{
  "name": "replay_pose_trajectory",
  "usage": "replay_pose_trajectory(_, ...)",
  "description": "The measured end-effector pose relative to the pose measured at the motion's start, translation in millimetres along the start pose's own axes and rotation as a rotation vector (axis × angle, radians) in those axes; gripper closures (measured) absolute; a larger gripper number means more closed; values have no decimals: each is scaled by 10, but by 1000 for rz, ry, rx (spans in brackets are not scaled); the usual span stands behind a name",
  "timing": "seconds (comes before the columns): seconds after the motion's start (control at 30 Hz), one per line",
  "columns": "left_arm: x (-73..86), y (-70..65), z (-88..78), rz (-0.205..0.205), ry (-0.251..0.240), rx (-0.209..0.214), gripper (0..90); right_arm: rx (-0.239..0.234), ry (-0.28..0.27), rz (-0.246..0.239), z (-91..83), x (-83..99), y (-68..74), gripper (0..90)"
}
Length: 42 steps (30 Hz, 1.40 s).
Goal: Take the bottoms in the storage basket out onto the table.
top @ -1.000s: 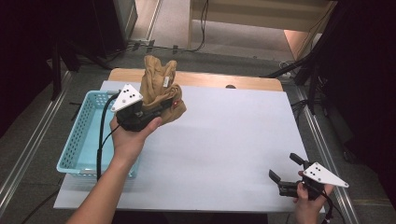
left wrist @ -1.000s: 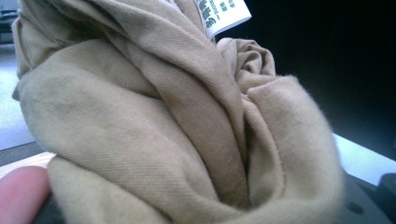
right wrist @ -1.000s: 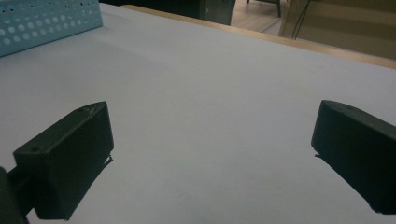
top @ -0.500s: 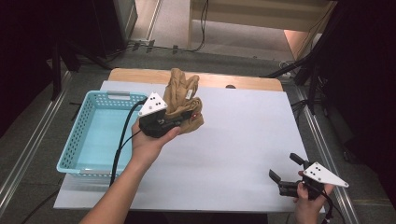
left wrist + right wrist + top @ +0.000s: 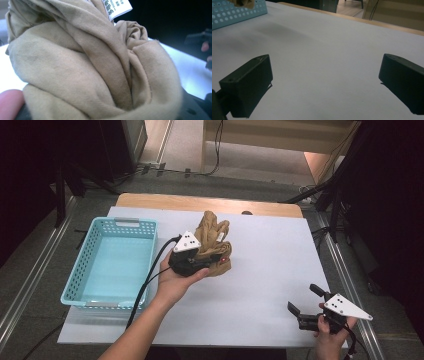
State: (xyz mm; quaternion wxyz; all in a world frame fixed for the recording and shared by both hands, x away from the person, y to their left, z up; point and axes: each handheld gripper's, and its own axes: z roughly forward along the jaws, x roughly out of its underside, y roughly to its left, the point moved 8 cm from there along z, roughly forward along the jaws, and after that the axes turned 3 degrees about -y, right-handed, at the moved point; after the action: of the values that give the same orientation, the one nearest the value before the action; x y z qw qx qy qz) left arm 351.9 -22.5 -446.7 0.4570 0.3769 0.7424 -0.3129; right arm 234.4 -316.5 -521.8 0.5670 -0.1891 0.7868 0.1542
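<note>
High view: the left gripper [image 5: 200, 257] has its jaws clamped on a bunched tan cotton cloth [image 5: 214, 242], just right of the empty turquoise perforated plastic basket [image 5: 82, 275]. The right gripper [image 5: 305, 307] rests wide-jawed over bare white tabletop [image 5: 270, 270], nothing between them.

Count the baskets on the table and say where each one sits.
1. The blue basket sits at the table's left side, to the left of the left tongs holding the tan cloth. In the high view its inside looks bare.

Overhead camera faces forward; gripper cameras sit low (sharing the table [image 5: 270, 270]).
</note>
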Motion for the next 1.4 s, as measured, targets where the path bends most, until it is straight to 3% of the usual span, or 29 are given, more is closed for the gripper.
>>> replay_pose_trajectory(0.5, 535, -143, 381, 15, 211, 52, 557, -7, 9, -2, 29, 11, 24, 0)
replay_pose_trajectory(0.67, 754, -192, 485, 18, 280, 49, 466, -10, 11, -3, 36, 17, 22, 0)
replay_pose_trajectory(0.77, 832, -230, 520, 14, 294, 51, 414, -11, 13, 2, 37, 22, 20, 0)
replay_pose_trajectory(0.97, 858, -265, 513, 46, 326, 40, 272, -12, 14, 2, 48, 28, 19, 0)
replay_pose_trajectory(1.13, 846, -211, 464, 66, 340, -17, 149, -11, 13, 1, 53, 28, 18, 0)
replay_pose_trajectory(1.4, 797, -172, 363, 99, 354, -71, 13, -10, 10, 3, 49, 27, 7, 0)
